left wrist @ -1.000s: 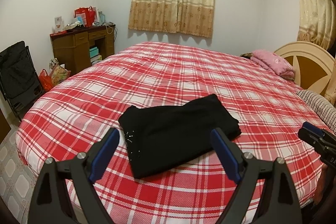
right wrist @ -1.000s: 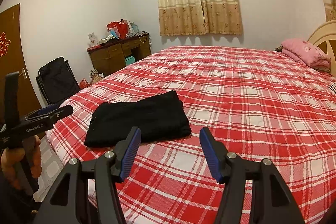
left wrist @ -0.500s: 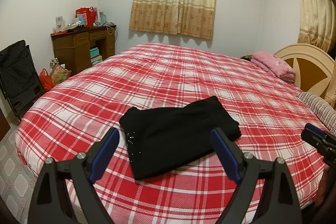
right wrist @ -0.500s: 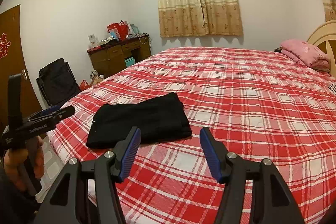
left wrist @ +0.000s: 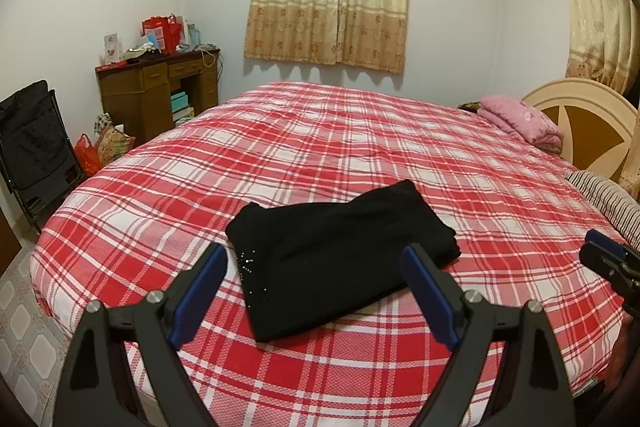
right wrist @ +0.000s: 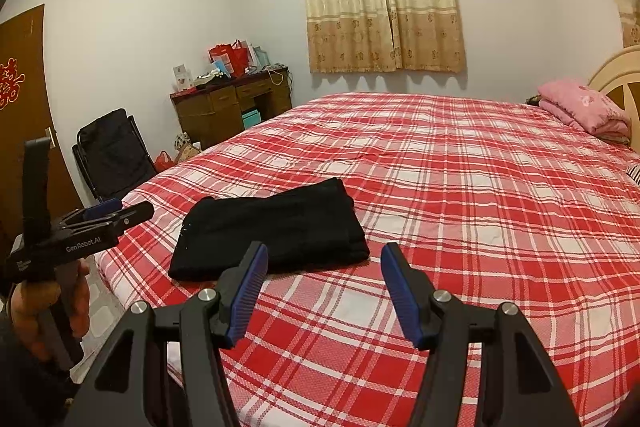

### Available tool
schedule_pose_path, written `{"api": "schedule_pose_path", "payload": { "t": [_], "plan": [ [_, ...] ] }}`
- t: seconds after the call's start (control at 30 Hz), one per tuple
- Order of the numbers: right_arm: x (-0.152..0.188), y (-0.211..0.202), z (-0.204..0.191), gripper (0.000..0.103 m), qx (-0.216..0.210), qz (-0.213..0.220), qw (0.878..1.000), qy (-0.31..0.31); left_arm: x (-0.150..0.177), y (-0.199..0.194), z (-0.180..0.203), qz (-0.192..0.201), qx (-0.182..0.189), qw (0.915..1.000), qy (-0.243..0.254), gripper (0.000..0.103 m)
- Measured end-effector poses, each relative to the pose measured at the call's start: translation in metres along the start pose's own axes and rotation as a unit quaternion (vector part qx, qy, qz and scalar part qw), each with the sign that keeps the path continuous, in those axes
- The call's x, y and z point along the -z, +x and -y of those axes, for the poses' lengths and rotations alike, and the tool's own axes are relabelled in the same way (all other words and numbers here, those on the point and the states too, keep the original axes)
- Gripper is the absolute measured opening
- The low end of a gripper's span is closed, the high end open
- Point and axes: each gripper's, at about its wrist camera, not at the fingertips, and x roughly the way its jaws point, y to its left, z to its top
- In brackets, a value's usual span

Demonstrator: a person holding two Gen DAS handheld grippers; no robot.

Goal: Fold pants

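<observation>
Pants (left wrist: 340, 251) lie folded on the plaid bed (left wrist: 360, 131); left tongs (left wrist: 316, 267) and right tongs (right wrist: 324, 267) gape empty.

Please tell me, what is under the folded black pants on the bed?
The black pants lie flat on the red plaid bedcover, which shows all around them. The part of the cover directly beneath is hidden, so anything there cannot be seen.

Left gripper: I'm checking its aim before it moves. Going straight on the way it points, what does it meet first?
Most likely the pants, folded on the bed. They lie centred between the open jaws of the left gripper, though depth is hard to judge.
</observation>
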Motion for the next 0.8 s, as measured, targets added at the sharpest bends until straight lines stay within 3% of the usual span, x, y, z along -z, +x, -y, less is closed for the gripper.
{"api": "schedule_pose_path", "payload": {
  "t": [0.13, 0.4, 0.8],
  "plan": [
    [0.001, -0.002, 0.0, 0.061, 0.0, 0.004, 1.0, 0.0, -0.002, -0.005, -0.001, 0.013, -0.013, 0.9998, -0.003, 0.101],
    [-0.005, -0.022, -0.003, 0.061, -0.001, 0.047, 0.999, -0.007, -0.01, -0.018, -0.003, 0.038, -0.01, 0.9992, -0.005, 0.102],
    [-0.004, -0.02, -0.005, 0.061, -0.003, 0.038, 0.999, -0.013, -0.005, -0.014, 0.0, 0.038, -0.023, 0.9989, 0.012, 0.103]
  ]
}}
